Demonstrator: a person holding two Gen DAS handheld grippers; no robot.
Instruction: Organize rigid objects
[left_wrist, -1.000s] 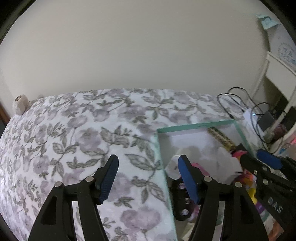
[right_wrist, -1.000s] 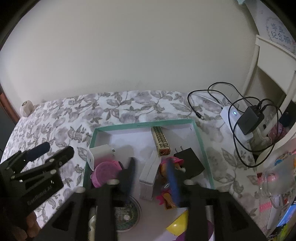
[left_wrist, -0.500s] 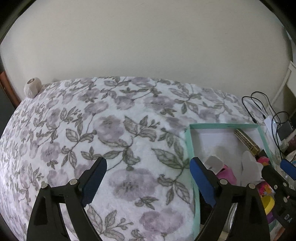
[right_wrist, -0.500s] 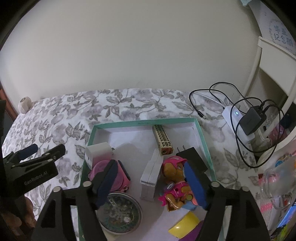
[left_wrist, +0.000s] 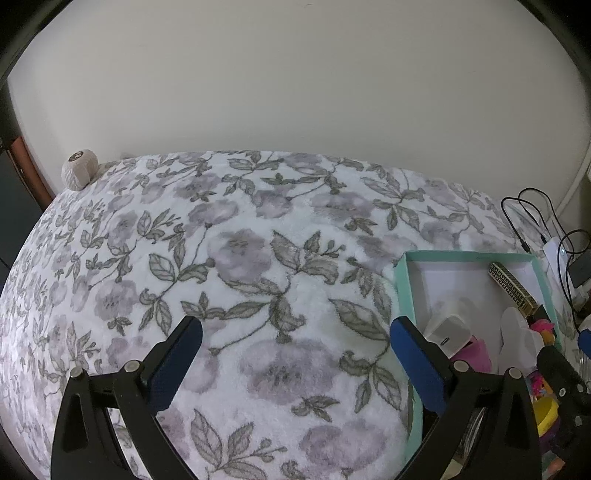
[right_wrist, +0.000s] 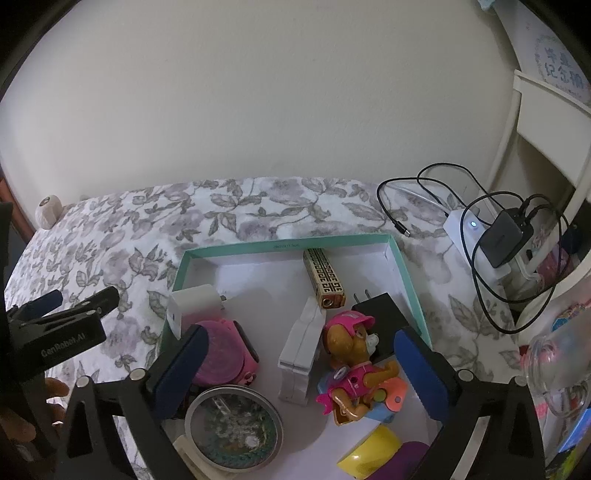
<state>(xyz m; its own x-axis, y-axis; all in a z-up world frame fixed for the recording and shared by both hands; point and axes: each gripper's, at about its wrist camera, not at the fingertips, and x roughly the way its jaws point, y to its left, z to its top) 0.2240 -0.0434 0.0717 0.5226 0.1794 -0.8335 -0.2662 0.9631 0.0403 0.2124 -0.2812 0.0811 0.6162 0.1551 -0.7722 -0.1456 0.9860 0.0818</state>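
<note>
A teal-rimmed box (right_wrist: 288, 245) lies on the floral blanket. It holds a gold patterned case (right_wrist: 325, 277), a white charger (right_wrist: 192, 302), a pink round item (right_wrist: 221, 354), a white folded piece (right_wrist: 299, 354), a pink toy dog (right_wrist: 354, 362), a black plug (right_wrist: 380, 306) and a round tin (right_wrist: 232, 428). My right gripper (right_wrist: 299, 334) hovers over the box, jaws opening wide, pads touching nothing. My left gripper (left_wrist: 295, 323) hangs over bare blanket left of the box (left_wrist: 402, 273), jaws opening, nothing between them.
A yarn ball (left_wrist: 79, 173) rests at the blanket's far left by the wall. A white power strip (right_wrist: 465, 225) with a black adapter (right_wrist: 504, 236) and looped cables lies right of the box. A white shelf (right_wrist: 546, 110) and a clear jar (right_wrist: 554, 362) crowd the right side.
Both grippers' jaws spread from narrow to wide. The left gripper shifted left, off the box edge and over the blanket. The right gripper kept its place above the box.
</note>
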